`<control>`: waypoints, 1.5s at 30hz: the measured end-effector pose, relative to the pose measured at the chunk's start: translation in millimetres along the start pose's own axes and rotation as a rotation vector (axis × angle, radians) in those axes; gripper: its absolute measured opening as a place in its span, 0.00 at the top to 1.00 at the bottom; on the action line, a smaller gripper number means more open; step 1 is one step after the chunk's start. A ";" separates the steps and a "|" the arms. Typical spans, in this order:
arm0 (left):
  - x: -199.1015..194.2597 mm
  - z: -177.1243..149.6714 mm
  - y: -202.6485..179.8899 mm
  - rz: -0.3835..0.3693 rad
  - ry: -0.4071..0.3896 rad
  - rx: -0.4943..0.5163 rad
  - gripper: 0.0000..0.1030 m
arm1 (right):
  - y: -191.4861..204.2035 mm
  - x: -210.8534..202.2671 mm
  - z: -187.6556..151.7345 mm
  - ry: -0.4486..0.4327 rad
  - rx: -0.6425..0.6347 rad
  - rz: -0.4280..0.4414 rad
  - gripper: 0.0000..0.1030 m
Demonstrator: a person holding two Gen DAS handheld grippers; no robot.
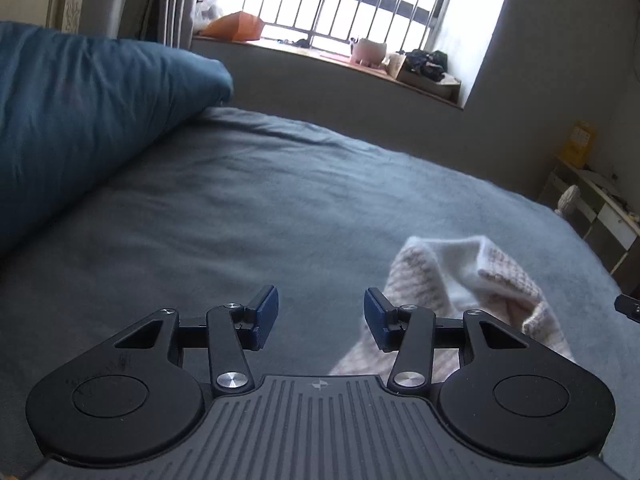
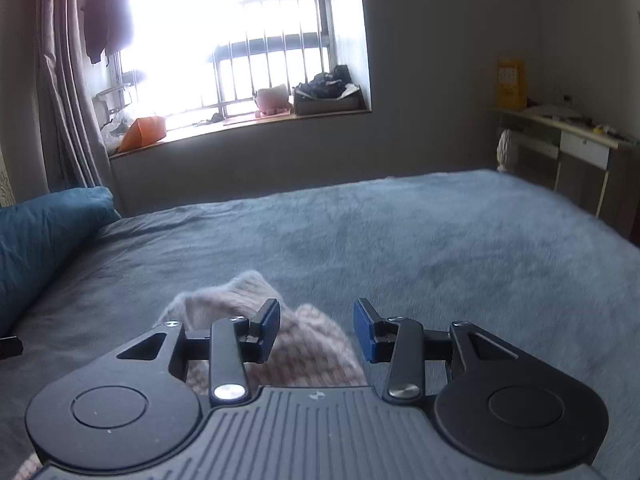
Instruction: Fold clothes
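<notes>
A crumpled pale pink knitted garment (image 1: pixel 460 280) with a white inner side lies on the grey-blue bedspread (image 1: pixel 260 208). In the left wrist view it sits at the lower right, partly behind the right finger. My left gripper (image 1: pixel 321 318) hovers open above the bed, nothing between its blue pads. In the right wrist view the same garment (image 2: pixel 308 344) lies bunched under and behind the left finger, its lower part hidden by the gripper body. My right gripper (image 2: pixel 316 330) is open too, holding nothing. A tip of the other gripper (image 1: pixel 628 307) shows at the right edge.
A blue pillow (image 1: pixel 80 120) lies at the bed's left side. Behind the bed are a barred window, a sill (image 2: pixel 240 126) with an orange bag, a pot and a box, and curtains (image 2: pixel 68 92). A desk (image 2: pixel 568 140) stands at the right wall.
</notes>
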State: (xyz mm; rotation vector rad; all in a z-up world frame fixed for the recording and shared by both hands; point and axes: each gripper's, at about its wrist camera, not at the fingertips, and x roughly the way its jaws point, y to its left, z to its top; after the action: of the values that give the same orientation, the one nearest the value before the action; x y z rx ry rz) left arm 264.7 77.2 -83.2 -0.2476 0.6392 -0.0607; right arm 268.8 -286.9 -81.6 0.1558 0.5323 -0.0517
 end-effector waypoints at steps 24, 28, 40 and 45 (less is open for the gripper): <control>-269.5 -46.7 -10.8 -0.169 0.010 0.323 0.32 | -52.9 -208.6 -79.6 0.459 0.529 0.601 0.46; -251.2 -116.5 -10.4 -0.142 0.188 0.359 0.32 | -23.8 -166.4 -134.9 0.721 0.676 0.493 0.45; -211.7 -204.9 51.7 -0.129 0.276 0.095 0.51 | 37.4 -110.0 -180.2 0.942 0.581 0.350 0.33; -214.0 -197.5 77.6 -0.146 0.210 -0.014 0.85 | 52.0 -140.4 -164.5 0.792 0.481 0.468 0.70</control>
State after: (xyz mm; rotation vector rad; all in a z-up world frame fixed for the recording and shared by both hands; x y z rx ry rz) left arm -26.4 139.2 -130.5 -0.3034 0.8296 -0.2246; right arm 70.2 -207.9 -143.0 0.7861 1.2556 0.3563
